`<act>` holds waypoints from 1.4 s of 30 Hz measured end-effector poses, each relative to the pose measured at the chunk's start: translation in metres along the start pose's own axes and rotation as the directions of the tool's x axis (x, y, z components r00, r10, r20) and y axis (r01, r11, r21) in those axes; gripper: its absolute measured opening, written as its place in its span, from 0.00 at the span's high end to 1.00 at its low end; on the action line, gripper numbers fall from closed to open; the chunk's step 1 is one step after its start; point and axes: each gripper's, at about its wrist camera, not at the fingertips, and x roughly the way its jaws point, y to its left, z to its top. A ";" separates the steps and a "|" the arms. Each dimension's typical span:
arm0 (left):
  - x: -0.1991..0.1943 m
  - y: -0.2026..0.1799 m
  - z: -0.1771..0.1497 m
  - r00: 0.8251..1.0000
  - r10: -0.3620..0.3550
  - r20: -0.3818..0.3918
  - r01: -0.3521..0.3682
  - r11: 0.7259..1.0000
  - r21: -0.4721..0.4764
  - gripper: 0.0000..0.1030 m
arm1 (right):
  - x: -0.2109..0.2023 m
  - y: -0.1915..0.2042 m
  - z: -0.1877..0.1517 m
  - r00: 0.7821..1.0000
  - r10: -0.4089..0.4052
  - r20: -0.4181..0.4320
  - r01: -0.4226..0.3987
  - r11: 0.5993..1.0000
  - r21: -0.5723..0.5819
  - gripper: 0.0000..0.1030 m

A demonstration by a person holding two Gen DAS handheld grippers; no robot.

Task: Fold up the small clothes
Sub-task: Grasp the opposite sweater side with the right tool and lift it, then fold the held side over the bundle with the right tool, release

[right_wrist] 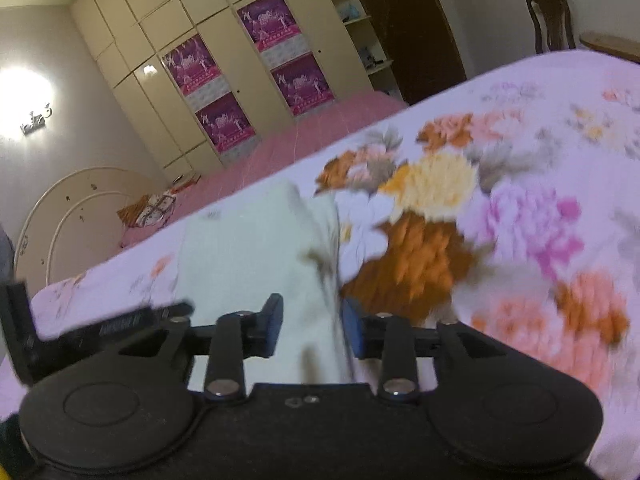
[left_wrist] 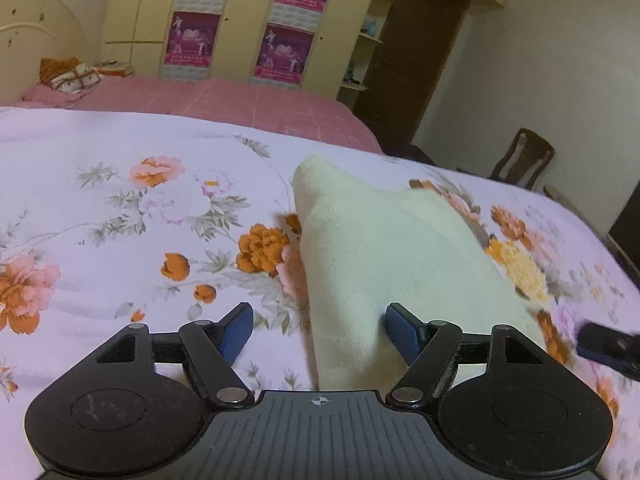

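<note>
A pale cream cloth (left_wrist: 372,248) lies folded on the floral bedspread (left_wrist: 120,240), running from a far corner towards me. My left gripper (left_wrist: 320,332) stands open over its near end. The right blue pad (left_wrist: 402,330) is at the cloth's edge and the left pad (left_wrist: 238,332) is over bare bedspread. In the right wrist view the same cloth (right_wrist: 248,252) reaches between the blue pads of my right gripper (right_wrist: 312,330). These jaws stand apart and the cloth looks flat, not pinched. This view is blurred.
A black part of the right gripper (left_wrist: 608,348) shows at the left wrist view's right edge. Beyond the floral spread is a pink bed (left_wrist: 224,100) with cushions (left_wrist: 72,74), a wardrobe with purple posters (left_wrist: 280,20), a dark door (left_wrist: 416,60) and a wooden chair (left_wrist: 524,160).
</note>
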 end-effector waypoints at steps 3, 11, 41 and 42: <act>0.013 0.006 0.008 1.000 0.010 0.003 -0.010 0.999 -0.035 0.29 | 0.041 0.003 0.022 0.999 0.030 -0.033 -0.031 0.999 -0.011 0.62; 0.050 0.019 0.030 1.000 -0.004 -0.028 0.000 0.992 -0.127 0.20 | 0.130 0.011 0.053 0.992 0.064 -0.107 -0.067 0.998 -0.021 0.59; 0.065 0.009 0.040 0.999 0.034 -0.024 -0.036 0.996 -0.077 0.18 | 0.124 0.025 0.044 0.982 -0.186 -0.001 0.182 0.960 -0.211 0.66; 0.062 0.007 0.041 1.000 0.027 -0.009 -0.027 0.997 -0.070 0.18 | 0.116 0.028 0.047 0.990 -0.141 0.027 0.143 0.973 -0.181 0.67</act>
